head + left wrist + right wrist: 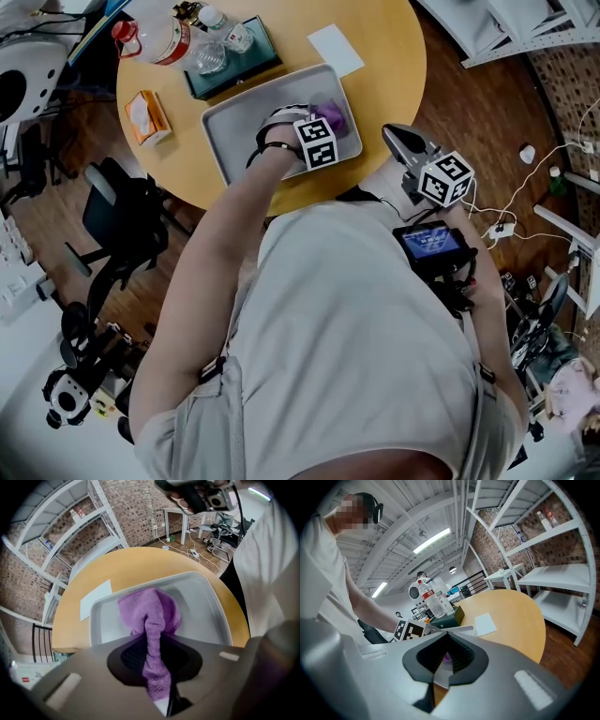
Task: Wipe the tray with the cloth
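Over the grey tray (pixel 206 606), left tongs (pixel 151 639) pinch the purple cloth (pixel 150 609).

- Purple terry cloth (pixel 151 611): soft looped pile, matt, stitched hem.
- Grey rectangular tray (pixel 206 606): smooth, dull satin finish; metal or plastic not told apart.
- Round honey-coloured wooden table top (pixel 384 66): smooth, low sheen.
- White paper sheet (pixel 335 49): flat, matt.
- Clear plastic bottles (pixel 230 36): glossy, ribbed.
- Orange packet (pixel 145 115): shiny film wrap.
- Left gripper (pixel 152 641): matt grey plastic shell, ribbed black pads (pixel 133 656).
- Red-brown brick wall (pixel 140 508): rough, unglazed.
- Dark wooden plank floor (pixel 469 122): slight sheen.
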Action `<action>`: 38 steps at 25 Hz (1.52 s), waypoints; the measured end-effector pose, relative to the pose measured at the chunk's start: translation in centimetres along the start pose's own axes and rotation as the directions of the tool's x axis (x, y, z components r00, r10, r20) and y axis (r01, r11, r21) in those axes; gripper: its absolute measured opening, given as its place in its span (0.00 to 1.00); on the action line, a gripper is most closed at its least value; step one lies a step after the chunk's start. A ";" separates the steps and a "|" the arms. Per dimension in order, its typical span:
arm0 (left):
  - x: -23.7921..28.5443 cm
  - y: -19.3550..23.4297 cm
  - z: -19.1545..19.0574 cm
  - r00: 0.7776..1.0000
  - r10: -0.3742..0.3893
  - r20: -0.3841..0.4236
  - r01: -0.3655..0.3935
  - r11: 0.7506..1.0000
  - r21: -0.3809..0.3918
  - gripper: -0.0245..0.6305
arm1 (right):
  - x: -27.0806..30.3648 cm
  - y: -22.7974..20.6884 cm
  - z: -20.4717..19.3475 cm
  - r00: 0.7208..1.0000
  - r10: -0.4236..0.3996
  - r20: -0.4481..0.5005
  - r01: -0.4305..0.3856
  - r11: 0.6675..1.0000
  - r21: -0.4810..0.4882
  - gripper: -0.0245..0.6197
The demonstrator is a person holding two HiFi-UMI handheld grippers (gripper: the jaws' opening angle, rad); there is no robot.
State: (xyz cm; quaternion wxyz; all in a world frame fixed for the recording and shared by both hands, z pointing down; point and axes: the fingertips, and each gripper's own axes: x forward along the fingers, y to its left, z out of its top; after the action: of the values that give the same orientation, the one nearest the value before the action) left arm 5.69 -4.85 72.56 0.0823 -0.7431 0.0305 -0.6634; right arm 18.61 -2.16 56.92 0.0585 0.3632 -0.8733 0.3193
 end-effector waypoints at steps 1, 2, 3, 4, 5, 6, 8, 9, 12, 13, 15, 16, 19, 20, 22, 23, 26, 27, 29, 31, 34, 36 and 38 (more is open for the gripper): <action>-0.2 -0.2 -1.0 1.000 0.005 0.003 -0.005 1.000 -0.003 0.13 | 0.5 0.4 0.2 1.000 0.011 -0.003 -0.011 1.000 -0.006 0.04; -0.4 -0.4 -2.1 1.000 0.009 0.004 -0.008 1.000 -0.010 0.13 | 1.0 0.8 0.3 1.000 0.022 -0.007 -0.022 1.000 -0.012 0.04; -0.6 -0.7 -3.2 1.000 0.011 0.004 -0.011 1.000 -0.019 0.13 | 1.5 1.1 0.4 0.999 0.032 -0.012 -0.032 0.999 -0.017 0.04; -0.8 -1.0 -4.4 1.000 0.014 0.003 -0.014 1.000 -0.028 0.13 | 2.1 1.5 0.4 0.999 0.042 -0.017 -0.042 0.999 -0.021 0.04; -0.9 -1.3 -5.6 1.000 0.017 -0.001 -0.017 0.999 -0.034 0.13 | 2.6 1.8 0.3 0.998 0.051 -0.021 -0.052 0.998 -0.025 0.04; -1.0 -1.6 -6.8 1.000 0.022 -0.007 -0.022 0.999 -0.036 0.13 | 3.1 2.2 0.3 0.998 0.060 -0.025 -0.060 0.998 -0.028 0.04; -1.2 -2.3 -9.5 0.999 0.033 -0.019 -0.034 0.999 -0.037 0.13 | 4.1 2.9 0.2 0.997 0.073 -0.030 -0.074 0.997 -0.033 0.04; -1.3 -2.6 -10.9 0.999 0.036 -0.023 -0.037 0.998 -0.043 0.13 | 4.5 3.3 0.2 0.996 0.080 -0.032 -0.081 0.996 -0.036 0.04; -1.9 -3.7 -15.3 0.999 0.040 -0.026 -0.042 0.996 -0.078 0.13 | 5.7 4.6 0.0 0.995 0.097 -0.039 -0.099 0.994 -0.045 0.04; -2.0 -4.1 -16.7 0.999 0.044 -0.029 -0.046 0.995 -0.085 0.13 | 6.0 5.0 -0.1 0.994 0.100 -0.040 -0.102 0.994 -0.047 0.04; -2.4 -4.9 -19.3 0.998 0.054 -0.040 -0.057 0.994 -0.091 0.13 | 6.7 5.9 -0.3 0.994 0.103 -0.043 -0.105 0.993 -0.052 0.04; -2.5 -5.2 -20.4 0.997 0.057 -0.043 -0.061 0.993 -0.096 0.13 | 7.0 6.2 -0.4 0.994 0.105 -0.044 -0.107 0.993 -0.054 0.04; -2.9 -5.8 -22.3 0.997 0.064 -0.034 -0.068 0.990 -0.120 0.13 | 7.4 6.7 -0.4 0.993 0.109 -0.046 -0.111 0.992 -0.058 0.04; -3.0 -6.0 -22.5 0.998 0.064 -0.027 -0.067 0.990 -0.124 0.13 | 7.5 6.9 -0.5 0.993 0.109 -0.048 -0.111 0.992 -0.058 0.04; -3.0 -6.3 -22.8 0.998 0.058 -0.016 -0.060 0.991 -0.118 0.13 | 7.7 7.4 -0.8 0.993 0.105 -0.053 -0.108 0.992 -0.059 0.04; -3.0 -6.4 -22.9 0.999 0.053 -0.014 -0.054 0.993 -0.109 0.13 | 7.8 7.6 -0.9 0.993 0.102 -0.054 -0.105 0.993 -0.060 0.04; -2.9 -6.0 -23.4 0.999 0.046 -0.004 -0.047 0.992 -0.114 0.14 | 7.8 7.7 -0.8 0.995 0.088 -0.054 -0.091 0.994 -0.063 0.04; -2.9 -5.7 -23.7 0.999 0.044 -0.002 -0.044 0.991 -0.124 0.14 | 7.7 7.6 -0.8 0.995 0.083 -0.055 -0.086 0.994 -0.064 0.04; -2.9 -5.1 -24.0 0.999 0.035 0.004 -0.034 0.991 -0.131 0.14 | 7.6 7.4 -0.8 0.996 0.073 -0.059 -0.077 0.995 -0.063 0.04; -2.7 -4.5 -24.1 0.999 0.032 0.011 -0.030 0.991 -0.131 0.14 | 7.5 7.2 -1.0 0.996 0.063 -0.064 -0.067 0.996 -0.060 0.04; -2.5 -3.3 -24.5 0.999 0.038 0.007 -0.037 0.988 -0.151 0.14 | 7.5 7.1 -1.2 0.996 0.056 -0.070 -0.060 0.997 -0.057 0.04; -2.4 -2.4 -24.8 0.999 0.042 -0.004 -0.042 0.983 -0.180 0.14 | 7.5 7.0 -1.1 0.996 0.052 -0.070 -0.056 0.997 -0.058 0.04; -2.4 -2.0 -24.7 0.999 0.046 -0.013 -0.048 0.976 -0.215 0.14 | 7.4 6.9 -1.1 0.997 0.048 -0.066 -0.051 0.997 -0.054 0.04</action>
State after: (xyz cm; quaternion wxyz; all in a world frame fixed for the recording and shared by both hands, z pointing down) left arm -19.22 -4.51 73.19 0.0171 -0.7442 0.1199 -0.6568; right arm 8.42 -2.22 56.72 0.0889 0.3292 -0.8883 0.3077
